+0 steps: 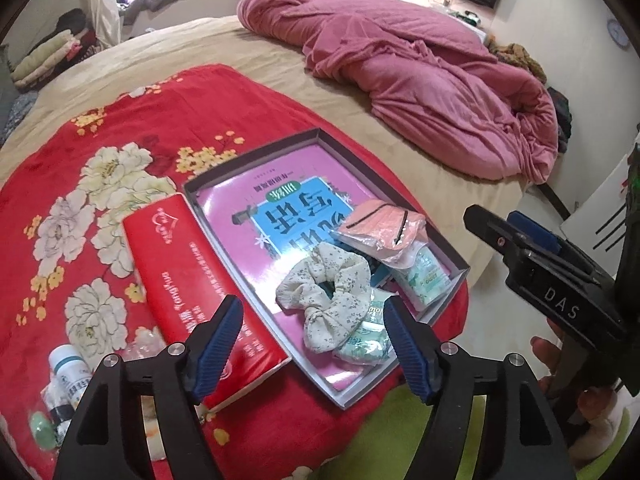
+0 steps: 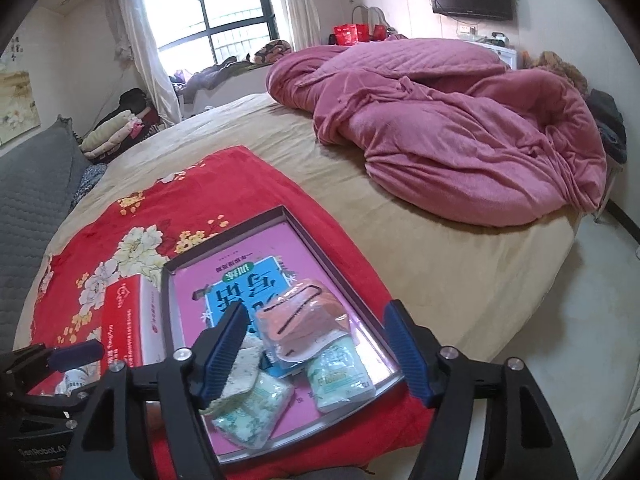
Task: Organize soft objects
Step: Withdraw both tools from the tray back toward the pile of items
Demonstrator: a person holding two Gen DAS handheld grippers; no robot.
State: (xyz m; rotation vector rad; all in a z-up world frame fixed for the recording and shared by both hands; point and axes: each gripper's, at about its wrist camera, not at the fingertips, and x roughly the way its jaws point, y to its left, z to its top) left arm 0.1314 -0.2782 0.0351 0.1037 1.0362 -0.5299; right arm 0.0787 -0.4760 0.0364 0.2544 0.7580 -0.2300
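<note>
A shallow grey box (image 1: 256,152) (image 2: 224,224) lies on a red floral blanket (image 1: 120,128) (image 2: 168,196). In it lie a pink book (image 1: 256,200) (image 2: 192,284), a cream floral scrunchie (image 1: 328,300) (image 2: 240,368), a bagged peach mask (image 1: 380,228) (image 2: 304,320) and pale green tissue packs (image 1: 424,276) (image 2: 340,376). My left gripper (image 1: 316,344) is open and empty just above the scrunchie. My right gripper (image 2: 316,348) is open and empty above the mask and packs. It also shows in the left wrist view (image 1: 532,248).
A red tissue pack (image 1: 200,276) (image 2: 128,324) lies left of the box. White medicine bottles (image 1: 66,372) sit at the blanket's near left. A crumpled pink duvet (image 1: 420,80) (image 2: 460,128) covers the far side of the beige bed (image 1: 328,96).
</note>
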